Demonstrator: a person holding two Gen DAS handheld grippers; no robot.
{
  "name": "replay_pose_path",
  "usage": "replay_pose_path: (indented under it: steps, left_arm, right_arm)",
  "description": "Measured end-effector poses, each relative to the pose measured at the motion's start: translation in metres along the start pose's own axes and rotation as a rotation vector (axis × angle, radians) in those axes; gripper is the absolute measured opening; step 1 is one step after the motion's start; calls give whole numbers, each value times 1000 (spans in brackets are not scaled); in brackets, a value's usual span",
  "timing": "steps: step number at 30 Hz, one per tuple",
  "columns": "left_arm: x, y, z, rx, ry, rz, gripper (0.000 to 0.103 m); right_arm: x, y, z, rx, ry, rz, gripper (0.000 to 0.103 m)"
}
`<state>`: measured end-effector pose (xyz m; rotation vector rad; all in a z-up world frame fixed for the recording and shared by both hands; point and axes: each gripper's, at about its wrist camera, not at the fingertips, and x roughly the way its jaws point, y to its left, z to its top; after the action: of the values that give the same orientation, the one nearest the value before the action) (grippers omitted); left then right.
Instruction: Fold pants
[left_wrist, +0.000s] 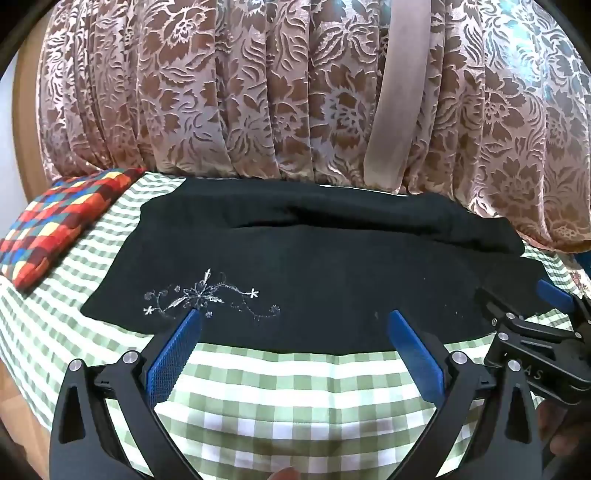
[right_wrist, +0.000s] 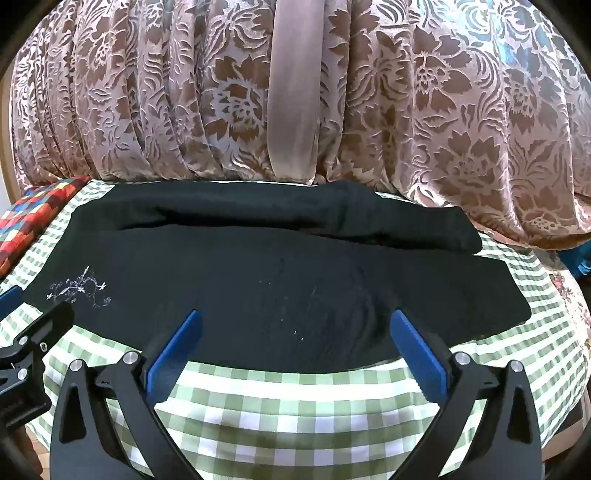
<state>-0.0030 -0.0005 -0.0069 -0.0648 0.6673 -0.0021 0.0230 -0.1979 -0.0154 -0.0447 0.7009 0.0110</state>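
Here, black pants lie spread on a green-checked cloth, with a patterned curtain hanging just behind them. Left of the pants rests a multicoloured checked cushion. White floral embroidery marks the pants' left part. The left gripper hovers at the pants' near edge, fingers spread wide, grasping nothing. Further right, the right gripper likewise hovers at that edge, fingers released and empty.

Surface: green-and-white checked cloth across the lower frame | On it: black pants spread centre, white floral embroidery at left | Also: multicoloured checked cushion at left edge.
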Motion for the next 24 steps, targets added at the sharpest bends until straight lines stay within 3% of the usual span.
replay_pose_path:
  steps: [24]
  left_arm:
    - [1, 0, -10, -23, -2, -41, 100]
  right_arm:
    - [1, 0, -11, 0, 8, 3, 101]
